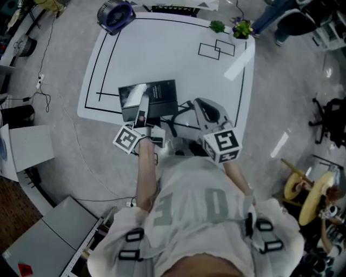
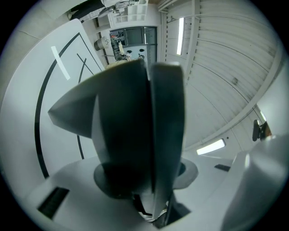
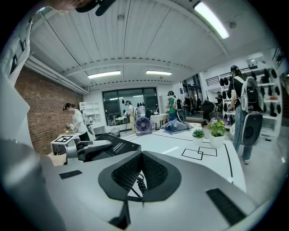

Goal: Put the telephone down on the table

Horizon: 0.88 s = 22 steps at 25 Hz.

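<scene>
The telephone (image 1: 159, 97) is a black slab with white print, tilted over the near part of the white table (image 1: 162, 48); whether it touches the top I cannot tell. My left gripper (image 1: 142, 116) is shut on its near edge. In the left gripper view the dark telephone (image 2: 126, 135) fills the gap at the left gripper (image 2: 144, 180). The right gripper view shows the telephone (image 3: 115, 145) and the left gripper (image 3: 83, 150) at the left. My right gripper (image 1: 203, 105) is just right of it, and the right gripper (image 3: 141, 164) has its pads closed on the coiled cord (image 3: 141, 184), which runs between both grippers (image 1: 181, 114).
A purple fan (image 1: 115, 14) stands at the table's far left corner and two potted plants (image 1: 241, 28) at the far right. Black outlined rectangles (image 1: 216, 48) mark the top. A black chair (image 1: 330, 119) stands on the floor to the right. People work in the background (image 3: 74, 119).
</scene>
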Tool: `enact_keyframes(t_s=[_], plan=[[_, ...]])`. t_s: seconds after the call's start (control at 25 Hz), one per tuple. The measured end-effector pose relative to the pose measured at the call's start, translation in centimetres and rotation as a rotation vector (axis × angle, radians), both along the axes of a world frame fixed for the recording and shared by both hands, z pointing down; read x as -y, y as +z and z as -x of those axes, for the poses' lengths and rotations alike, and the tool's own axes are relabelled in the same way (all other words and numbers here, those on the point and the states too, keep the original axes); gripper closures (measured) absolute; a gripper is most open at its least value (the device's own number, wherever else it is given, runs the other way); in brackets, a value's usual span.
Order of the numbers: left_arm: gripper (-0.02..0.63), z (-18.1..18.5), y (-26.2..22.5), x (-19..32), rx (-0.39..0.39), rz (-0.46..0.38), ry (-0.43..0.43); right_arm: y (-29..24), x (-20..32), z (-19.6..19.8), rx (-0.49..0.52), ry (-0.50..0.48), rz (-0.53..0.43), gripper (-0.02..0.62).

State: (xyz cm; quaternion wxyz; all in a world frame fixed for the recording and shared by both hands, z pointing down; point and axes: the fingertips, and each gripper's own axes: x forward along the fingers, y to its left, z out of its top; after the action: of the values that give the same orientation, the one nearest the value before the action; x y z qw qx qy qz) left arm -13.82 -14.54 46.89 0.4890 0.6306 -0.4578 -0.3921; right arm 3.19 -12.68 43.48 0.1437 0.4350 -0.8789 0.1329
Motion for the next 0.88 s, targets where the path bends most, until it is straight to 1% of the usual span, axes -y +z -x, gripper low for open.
enact_keyframes(t_s=[0.24, 0.52, 0.76, 0.8, 0.88], plan=[[0.439, -0.2, 2.1, 0.9, 0.002, 0.045, 0.015, 0.4, -0.2, -0.1, -0.012, 0.002, 0.011, 0.588], [0.439, 0.0, 3.6, 1.4, -0.004, 0.082, 0.015, 1.1, -0.6, -0.7, -0.021, 0.029, 0.029, 0.588], [0.439, -0.1, 4.0, 1.7, 0.026, 0.08, 0.022, 1.5, -0.7, -0.3, -0.023, 0.01, 0.032, 0.588], [0.439, -0.1, 4.2, 1.8, 0.037, 0.086, 0.025, 1.6, -0.7, -0.2, -0.025, 0.011, 0.035, 0.588], [0.439, -0.1, 5.1, 1.8, 0.083, 0.117, 0.032, 1.9, -0.8, -0.1, -0.027, 0.007, 0.039, 0.588]])
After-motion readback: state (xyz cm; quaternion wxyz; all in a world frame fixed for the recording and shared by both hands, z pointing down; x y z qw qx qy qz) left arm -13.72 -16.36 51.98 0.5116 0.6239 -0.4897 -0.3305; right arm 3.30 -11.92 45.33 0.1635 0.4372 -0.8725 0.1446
